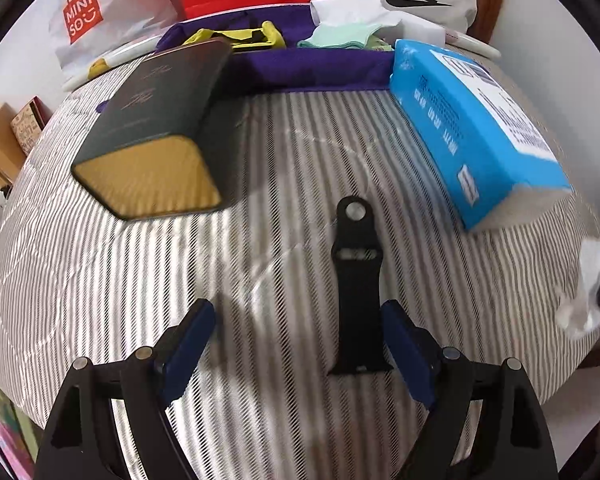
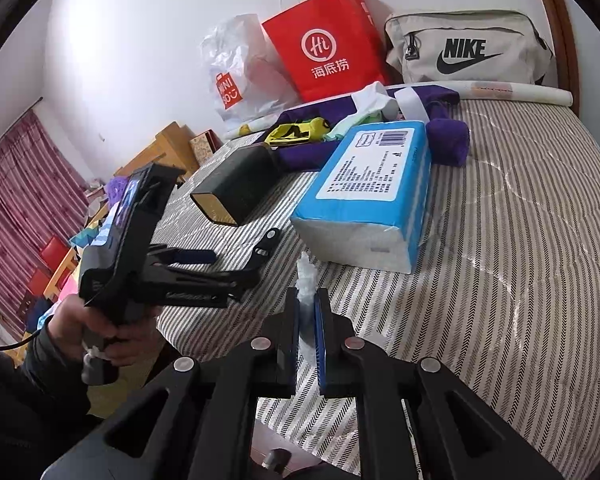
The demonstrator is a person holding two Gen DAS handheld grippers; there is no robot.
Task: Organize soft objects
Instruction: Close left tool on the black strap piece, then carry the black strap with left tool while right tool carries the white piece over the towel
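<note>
Strap [image 1: 354, 292] is the landmark: a black watch band on the striped bed [image 1: 260, 240], its long axis running straight away from the left gripper [image 1: 298, 344], whose spread jaws flank its near end, nothing grasped. Right of the strap, the right gripper [image 2: 308, 316] stays off, clenched on white tissue [image 2: 305, 280]. Beyond lie a dark box [image 1: 156, 128] and blue tissue pack [image 1: 468, 120].

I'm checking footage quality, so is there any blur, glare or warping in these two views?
Left wrist view: dark box motion-smeared, bedspread bulging from fisheye, soft sheen mid-bed. Right wrist view: sharper, blue tissue pack label readable, edges curved, corners black.
</note>
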